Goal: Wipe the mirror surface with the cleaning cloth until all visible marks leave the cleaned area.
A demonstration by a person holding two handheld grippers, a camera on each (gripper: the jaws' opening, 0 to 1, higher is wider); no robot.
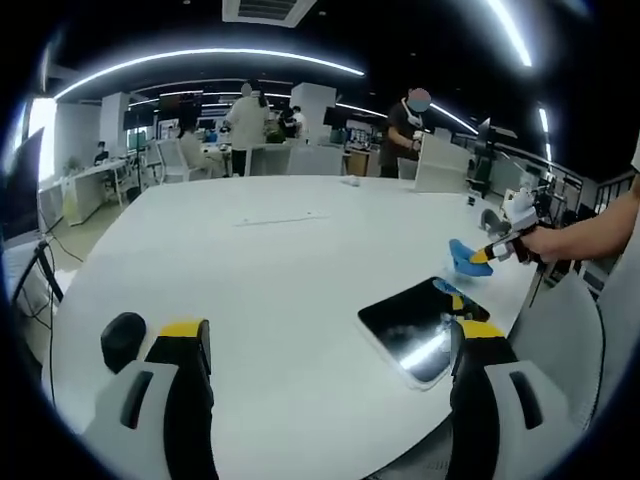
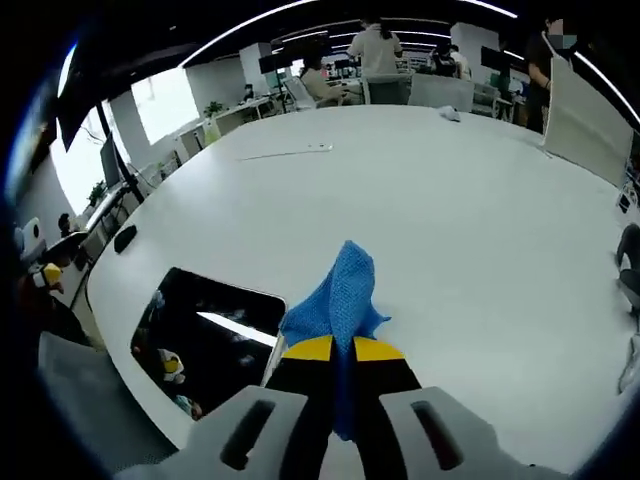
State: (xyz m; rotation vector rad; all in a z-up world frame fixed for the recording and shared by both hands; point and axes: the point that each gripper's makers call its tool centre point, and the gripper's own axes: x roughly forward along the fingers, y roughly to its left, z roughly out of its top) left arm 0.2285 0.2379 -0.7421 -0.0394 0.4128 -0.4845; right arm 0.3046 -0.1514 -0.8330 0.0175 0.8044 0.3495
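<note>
The mirror point(image 1: 415, 328) is a dark rectangular slab lying flat near the edge of the white table point(image 1: 280, 290). It reflects a ceiling light and shows a hazy patch. In the left gripper view my left gripper point(image 1: 332, 332) is open wide above the table, with the mirror beside its right jaw. Beyond the mirror, my right gripper point(image 1: 482, 257) comes in from the right in a person's hand, with the blue cloth point(image 1: 461, 253) in it. In the right gripper view my right gripper point(image 2: 333, 348) is shut on the blue cloth point(image 2: 340, 295), which hangs just right of the mirror point(image 2: 205, 325).
A small black object point(image 1: 122, 336) sits near the table edge by my left jaw, also seen as a dark spot point(image 2: 124, 238). A thin white strip point(image 1: 280, 220) lies mid-table. A white upright board point(image 1: 440, 162) stands at the far side. People work at desks behind.
</note>
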